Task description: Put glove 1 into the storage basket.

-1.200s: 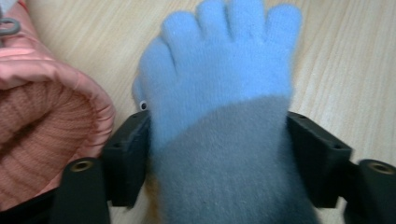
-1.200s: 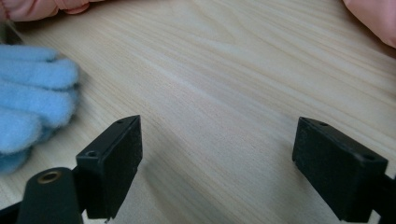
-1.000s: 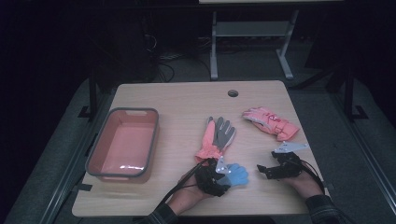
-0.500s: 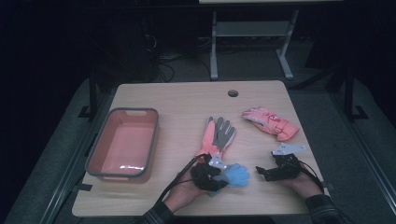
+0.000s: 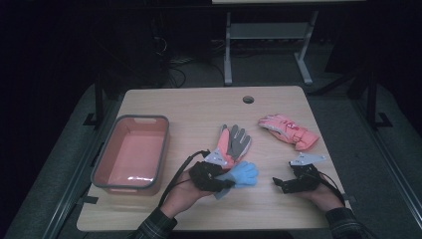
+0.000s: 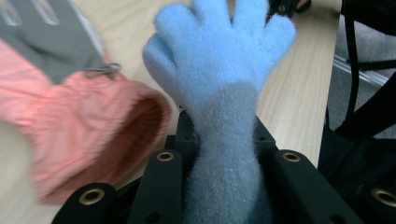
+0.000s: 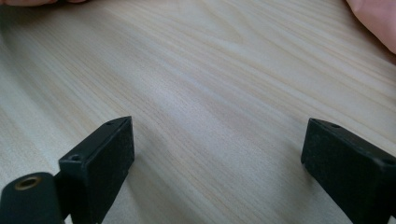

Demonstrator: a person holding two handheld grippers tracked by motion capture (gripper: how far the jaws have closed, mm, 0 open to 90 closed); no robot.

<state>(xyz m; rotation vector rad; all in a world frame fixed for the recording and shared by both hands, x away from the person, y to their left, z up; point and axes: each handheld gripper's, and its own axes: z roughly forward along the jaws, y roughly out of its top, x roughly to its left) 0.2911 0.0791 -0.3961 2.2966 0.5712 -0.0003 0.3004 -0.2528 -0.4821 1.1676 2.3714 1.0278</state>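
Gripping the grey cuff of a light-blue knit glove [image 6: 219, 60], the left hand-held gripper [image 5: 211, 177] is seen near the front edge of the table [image 5: 199, 107]; its jaws have just been closing, and in the left gripper view the cuff is pinched between the two black jaws while the blue fingers spread out beyond them. In the high view the blue glove [image 5: 241, 173] is carried just off the gripper's right side, its fingers pointing toward the right hand-held gripper [image 5: 293, 183]. Just behind the left gripper a pink-and-grey glove [image 5: 234, 144] is laid flat on the table, fingers pointing away from the person; its fleecy pink cuff [image 6: 93, 126] is seen beside the blue glove in the left gripper view, very close to it, though contact cannot be told.

The right hand-held gripper is held low at the front right of the table, with its jaws spread wide and nothing between them; bare wood grain is seen between the jaws in the right gripper view. A second pink glove [image 5: 288, 130] is laid well behind it, toward the right edge. A pink tray with a grey rim [image 5: 102, 169] is set at the left side of the table, well apart from the gloves
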